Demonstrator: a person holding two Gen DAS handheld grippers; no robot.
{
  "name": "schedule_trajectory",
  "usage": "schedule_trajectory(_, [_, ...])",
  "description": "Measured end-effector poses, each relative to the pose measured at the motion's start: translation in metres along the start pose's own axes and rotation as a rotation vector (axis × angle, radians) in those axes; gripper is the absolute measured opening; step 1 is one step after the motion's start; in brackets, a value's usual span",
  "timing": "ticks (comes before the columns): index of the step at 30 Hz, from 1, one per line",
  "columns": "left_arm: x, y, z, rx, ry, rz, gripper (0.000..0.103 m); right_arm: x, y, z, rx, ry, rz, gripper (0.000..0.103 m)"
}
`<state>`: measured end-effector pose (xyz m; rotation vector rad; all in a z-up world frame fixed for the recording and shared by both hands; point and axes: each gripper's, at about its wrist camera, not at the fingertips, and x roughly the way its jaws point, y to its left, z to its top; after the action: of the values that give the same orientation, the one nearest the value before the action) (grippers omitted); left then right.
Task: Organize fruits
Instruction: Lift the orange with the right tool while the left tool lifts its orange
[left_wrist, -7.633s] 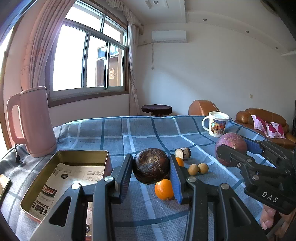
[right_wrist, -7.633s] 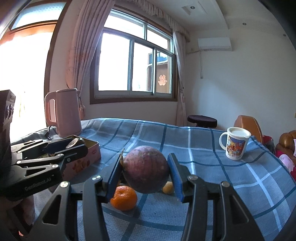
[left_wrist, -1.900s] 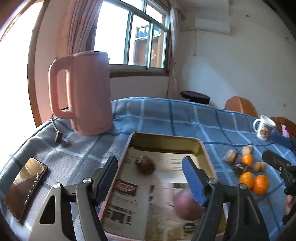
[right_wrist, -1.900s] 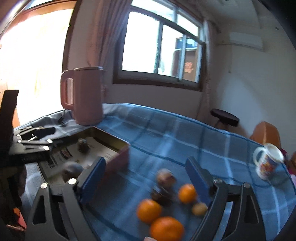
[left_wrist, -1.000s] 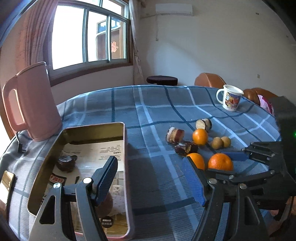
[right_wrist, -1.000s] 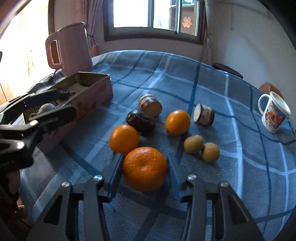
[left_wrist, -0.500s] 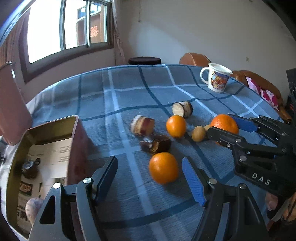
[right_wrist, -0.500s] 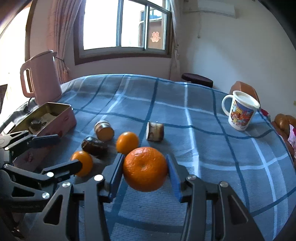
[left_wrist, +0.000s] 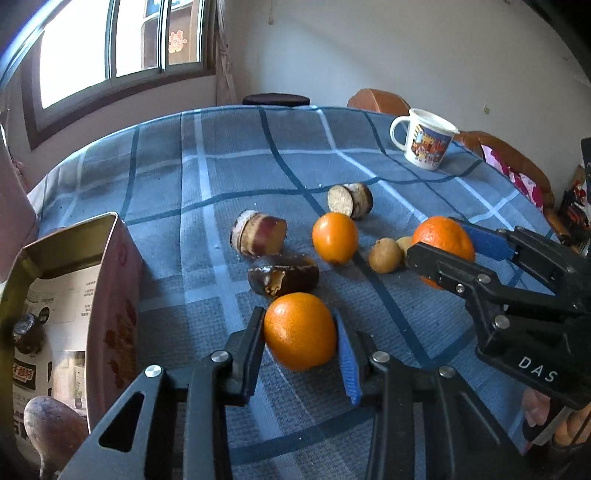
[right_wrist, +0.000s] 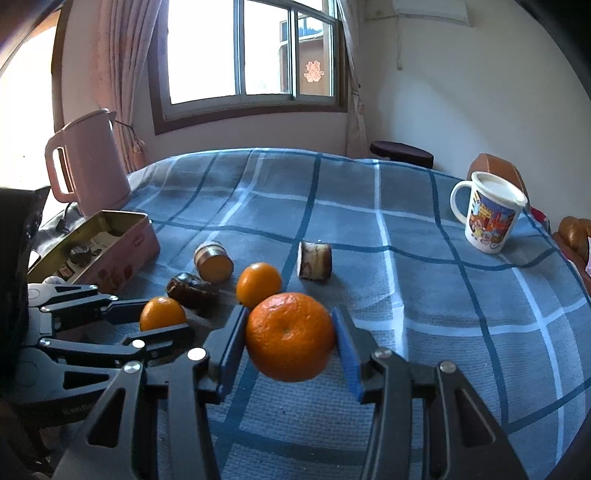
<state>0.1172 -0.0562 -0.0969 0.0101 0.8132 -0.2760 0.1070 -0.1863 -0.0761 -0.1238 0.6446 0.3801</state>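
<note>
While the open tin (left_wrist: 66, 254) sat at the far left with two dark fruits inside, one purple-brown fruit (left_wrist: 51, 428) near and a smaller dark one (left_wrist: 26, 332) farther in, the left gripper (left_wrist: 300, 349) had just been closing; its jaws were clamped on an orange (left_wrist: 299, 330) that seemed to rest on the checked cloth (left_wrist: 236, 155). Just beyond lay a dark fruit piece (left_wrist: 282, 275), a cut chunk (left_wrist: 258, 236), a loose orange (left_wrist: 334, 238), another cut piece (left_wrist: 351, 199) and two small brown fruits (left_wrist: 386, 254). Right of these, the right gripper (right_wrist: 290, 345) was clamped on the larger orange (right_wrist: 290, 336), which appeared held clear of the cloth. A mug (right_wrist: 487, 212) stood far right.

Step judged: both oranges grasped, transfer pending. The next move calls for lifting the left orange, carrying both leftward over the tin's rim, and releasing low so neither rolls.
</note>
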Motion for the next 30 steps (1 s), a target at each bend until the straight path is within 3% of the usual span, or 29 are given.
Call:
schedule_trajectory(8, [-0.01,0.001,0.0,-0.002,-0.072,-0.01,0.038,-0.01,0.004,-0.001,-0.019,-0.054,0.02,0.049])
schedule_trajectory(30, [-0.034,-0.002,-0.003,0.001,-0.216,0.07,0.038,-0.028,0.012,-0.004,-0.057,-0.152,0.048,0.049])
